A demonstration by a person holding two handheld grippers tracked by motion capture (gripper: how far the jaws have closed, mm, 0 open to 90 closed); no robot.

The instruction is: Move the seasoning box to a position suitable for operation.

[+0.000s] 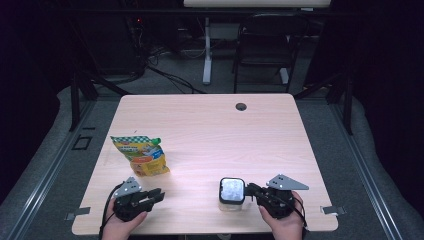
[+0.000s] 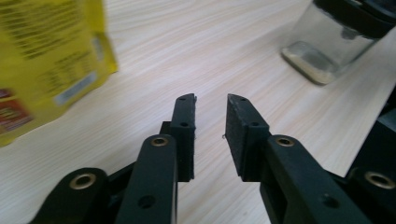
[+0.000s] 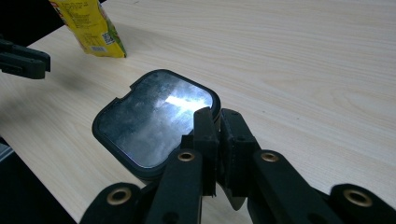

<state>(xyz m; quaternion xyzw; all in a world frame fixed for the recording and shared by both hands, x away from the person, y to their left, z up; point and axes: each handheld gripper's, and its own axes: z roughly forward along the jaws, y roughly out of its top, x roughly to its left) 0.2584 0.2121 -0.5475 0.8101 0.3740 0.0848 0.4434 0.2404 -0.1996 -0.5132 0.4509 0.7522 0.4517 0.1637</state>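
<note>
A clear glass jar (image 1: 231, 204) with a black-rimmed square lid (image 3: 149, 121) stands near the table's front edge. My right gripper (image 3: 218, 112) comes at it from the right, its jaws nearly together and pinching the lid's rim at one corner. A yellow snack bag (image 1: 142, 155) lies flat at the left. Below that bag my left gripper (image 1: 157, 195) points right toward the jar, open, with nothing between its fingers. The left gripper view has the bag (image 2: 42, 60) at its left and the jar (image 2: 327, 46) at its upper right, both well apart from the left gripper (image 2: 211, 100).
The light wooden table (image 1: 210, 130) has a round cable hole (image 1: 241, 106) near its far edge. A dark chair (image 1: 270, 40) and a desk leg stand on the floor behind the table. In the right gripper view the left gripper (image 3: 23, 60) shows at the left edge.
</note>
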